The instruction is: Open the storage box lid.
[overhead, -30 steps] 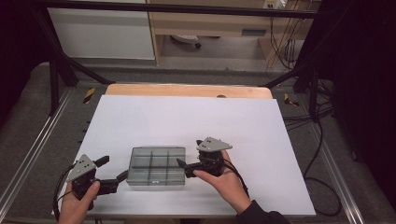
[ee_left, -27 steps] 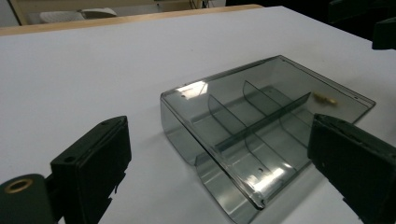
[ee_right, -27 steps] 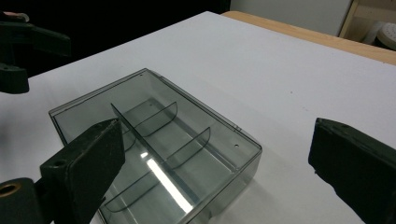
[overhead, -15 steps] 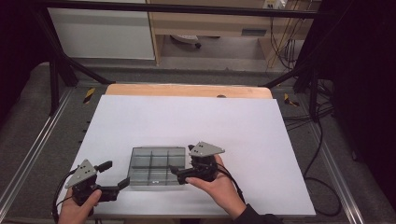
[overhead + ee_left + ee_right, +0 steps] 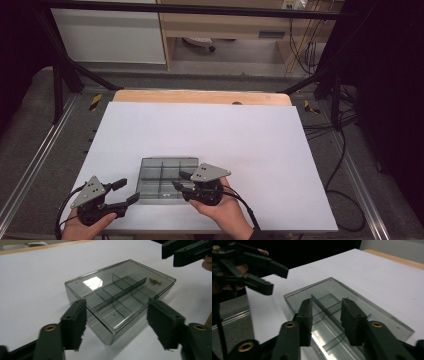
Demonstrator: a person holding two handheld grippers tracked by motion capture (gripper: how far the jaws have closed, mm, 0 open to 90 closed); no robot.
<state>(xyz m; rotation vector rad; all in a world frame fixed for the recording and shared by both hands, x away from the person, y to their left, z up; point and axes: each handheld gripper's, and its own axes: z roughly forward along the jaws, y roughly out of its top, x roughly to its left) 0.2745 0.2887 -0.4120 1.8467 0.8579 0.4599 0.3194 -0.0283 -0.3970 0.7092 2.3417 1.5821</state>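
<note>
A clear grey compartment box (image 5: 160,172) lies near the front of the white table. It has cross dividers, and a small yellowish bit (image 5: 155,281) lies in one end compartment. My left gripper (image 5: 129,190) sits at the box's near left corner. In the left gripper view that corner (image 5: 110,337) shows between the jaws of my left gripper (image 5: 118,302), which have just been closing; no pad clearly presses on it. My right gripper (image 5: 181,180) hovers over the box's right end. Its jaws have also just been closing, and only the box top (image 5: 329,312) shows below the right gripper (image 5: 327,302).
The white tabletop (image 5: 225,135) stretches away behind the box to a wooden strip (image 5: 200,96) along its far edge. Metal rails (image 5: 30,165) run along both sides. Cables (image 5: 345,190) lie on the floor to the right.
My right hand has moved left and nearer, from beside the box to over its right end. Both grippers' jaws stand narrower than before. The box has stayed put.
</note>
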